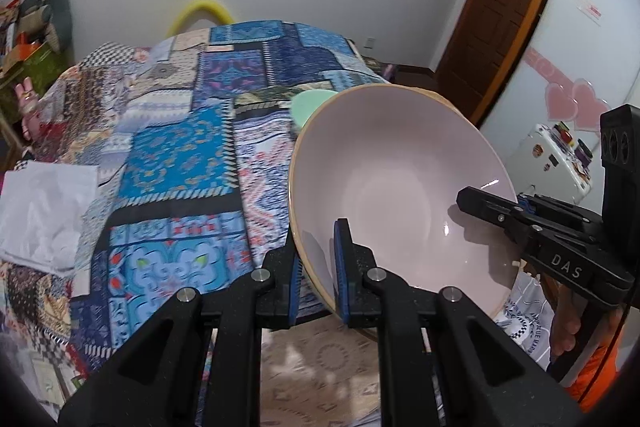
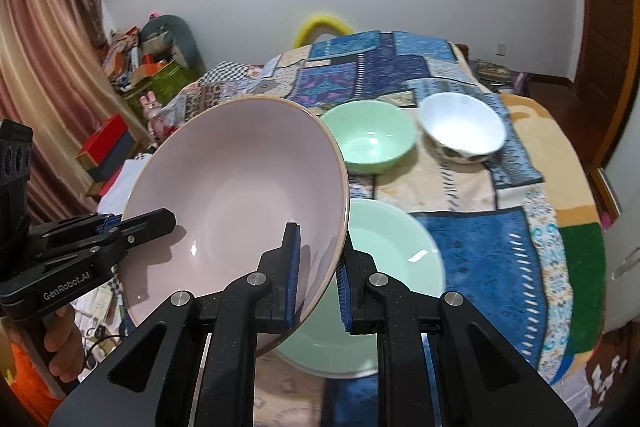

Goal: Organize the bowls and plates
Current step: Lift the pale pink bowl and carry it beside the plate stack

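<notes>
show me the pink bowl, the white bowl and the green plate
pink bowl [image 2: 240, 187], right wrist view, inner wall
white bowl [image 2: 464, 125], right wrist view, inside
green plate [image 2: 392, 255], right wrist view, flat middle

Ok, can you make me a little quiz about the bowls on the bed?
1. True or false: both grippers are clamped on the rim of the pink bowl.
2. What lies on the patchwork cover directly below the right gripper? A) a green plate B) a red cup C) a spoon
3. Fill in: the bowl beside the small green bowl is coloured ____.

Key:
1. True; the left gripper pinches the opposite edge.
2. A, the green plate.
3. White, the white bowl.
</notes>
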Demonstrator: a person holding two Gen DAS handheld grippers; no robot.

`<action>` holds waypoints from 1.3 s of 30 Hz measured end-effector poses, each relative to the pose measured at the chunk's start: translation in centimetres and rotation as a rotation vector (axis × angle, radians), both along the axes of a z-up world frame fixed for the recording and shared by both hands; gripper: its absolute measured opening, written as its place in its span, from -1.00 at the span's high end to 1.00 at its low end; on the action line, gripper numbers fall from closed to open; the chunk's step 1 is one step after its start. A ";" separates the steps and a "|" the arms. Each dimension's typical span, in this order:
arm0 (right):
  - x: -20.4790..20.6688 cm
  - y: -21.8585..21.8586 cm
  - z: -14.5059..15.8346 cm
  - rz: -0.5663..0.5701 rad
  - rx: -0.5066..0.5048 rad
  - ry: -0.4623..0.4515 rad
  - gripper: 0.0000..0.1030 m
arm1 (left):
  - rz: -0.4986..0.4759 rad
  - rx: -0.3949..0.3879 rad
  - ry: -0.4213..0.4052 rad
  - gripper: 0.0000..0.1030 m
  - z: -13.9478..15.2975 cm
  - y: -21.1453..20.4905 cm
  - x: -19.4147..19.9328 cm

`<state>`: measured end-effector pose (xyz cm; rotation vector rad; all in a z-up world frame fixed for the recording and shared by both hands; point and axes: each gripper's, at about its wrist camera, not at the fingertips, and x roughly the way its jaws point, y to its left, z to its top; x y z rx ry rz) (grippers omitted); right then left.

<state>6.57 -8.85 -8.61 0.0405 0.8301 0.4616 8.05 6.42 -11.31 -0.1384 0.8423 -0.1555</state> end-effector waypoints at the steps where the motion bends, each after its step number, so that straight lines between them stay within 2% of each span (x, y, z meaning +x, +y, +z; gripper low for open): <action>1: 0.0 0.4 -0.1 0.007 0.001 0.002 0.70 | 0.007 0.001 0.001 0.72 0.0 0.4 -0.2; 8: 0.1 4.2 -1.7 0.082 -0.013 0.040 0.69 | 0.080 0.008 0.023 0.73 -1.2 4.1 -1.4; 22: 1.1 9.6 -5.4 0.184 -0.051 0.130 0.69 | 0.176 0.004 0.143 0.72 -6.1 9.6 -1.8; 39: 2.5 13.3 -10.0 0.252 -0.119 0.237 0.69 | 0.253 -0.034 0.267 0.73 -11.8 13.2 -0.7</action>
